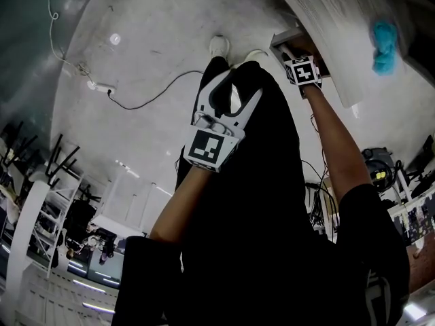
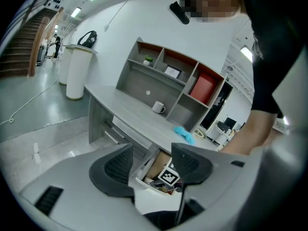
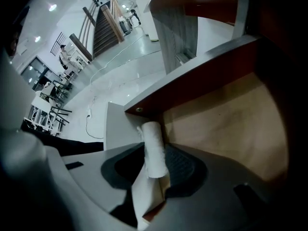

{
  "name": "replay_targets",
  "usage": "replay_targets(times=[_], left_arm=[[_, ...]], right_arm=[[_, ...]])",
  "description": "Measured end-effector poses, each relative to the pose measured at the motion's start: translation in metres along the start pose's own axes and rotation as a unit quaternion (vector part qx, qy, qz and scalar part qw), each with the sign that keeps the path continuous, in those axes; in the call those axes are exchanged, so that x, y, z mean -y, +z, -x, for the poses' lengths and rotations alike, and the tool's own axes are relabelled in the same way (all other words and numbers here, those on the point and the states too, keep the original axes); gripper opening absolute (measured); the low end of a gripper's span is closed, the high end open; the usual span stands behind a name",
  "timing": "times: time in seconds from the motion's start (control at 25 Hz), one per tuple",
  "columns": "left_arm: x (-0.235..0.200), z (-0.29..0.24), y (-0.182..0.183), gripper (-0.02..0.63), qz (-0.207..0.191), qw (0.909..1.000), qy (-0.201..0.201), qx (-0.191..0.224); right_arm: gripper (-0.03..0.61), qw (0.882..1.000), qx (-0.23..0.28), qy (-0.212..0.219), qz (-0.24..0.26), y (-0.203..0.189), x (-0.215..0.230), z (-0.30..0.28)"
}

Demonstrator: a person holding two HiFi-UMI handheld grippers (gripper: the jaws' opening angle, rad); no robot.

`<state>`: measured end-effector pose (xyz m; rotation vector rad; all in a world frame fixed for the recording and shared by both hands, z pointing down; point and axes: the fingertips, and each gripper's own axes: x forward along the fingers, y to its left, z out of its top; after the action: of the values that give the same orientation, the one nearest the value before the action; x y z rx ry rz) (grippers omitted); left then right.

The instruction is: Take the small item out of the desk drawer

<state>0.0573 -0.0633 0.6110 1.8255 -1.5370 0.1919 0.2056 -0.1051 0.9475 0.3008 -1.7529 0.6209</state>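
Observation:
The small item is a white paper-like roll [image 3: 154,148] standing upright in the near corner of the open desk drawer [image 3: 226,124]. My right gripper [image 3: 155,154] is inside the drawer, and its two dark pads are closed against the roll's sides. The head view shows only the right gripper's marker cube [image 1: 302,71] at the drawer [image 1: 289,43] under the grey desk [image 1: 326,19]; its jaws are hidden there. My left gripper [image 1: 228,104] hangs open and empty in front of the person's legs. In the left gripper view the left gripper [image 2: 151,165] frames the drawer [image 2: 153,171].
A blue cloth [image 2: 185,134] and a white mug [image 2: 158,108] lie on the desktop below a grey shelf unit [image 2: 168,76] holding a red box [image 2: 203,89]. A white round pedestal [image 2: 77,71] stands left of the desk. A cable [image 1: 136,100] runs across the floor.

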Motion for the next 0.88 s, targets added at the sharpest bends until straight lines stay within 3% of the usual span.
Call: replay_targets(times=[0.44, 0.68, 0.88], left_arm=[[-0.004, 0.014, 0.012, 0.227, -0.003, 0.9999, -0.001, 0.011], [-0.001, 0.029, 0.029, 0.227, -0.010, 0.9995, -0.017, 0.023], [0.013, 0.047, 0.066, 0.227, -0.032, 0.9976, -0.048, 0.039]], right_arm=[[0.117, 1.000, -0.004, -0.004, 0.003, -0.002, -0.003, 0.008], [0.115, 0.999, 0.009, -0.013, -0.029, -0.003, -0.008, 0.041], [0.114, 0.997, 0.043, -0.034, -0.048, 0.001, -0.015, 0.093]])
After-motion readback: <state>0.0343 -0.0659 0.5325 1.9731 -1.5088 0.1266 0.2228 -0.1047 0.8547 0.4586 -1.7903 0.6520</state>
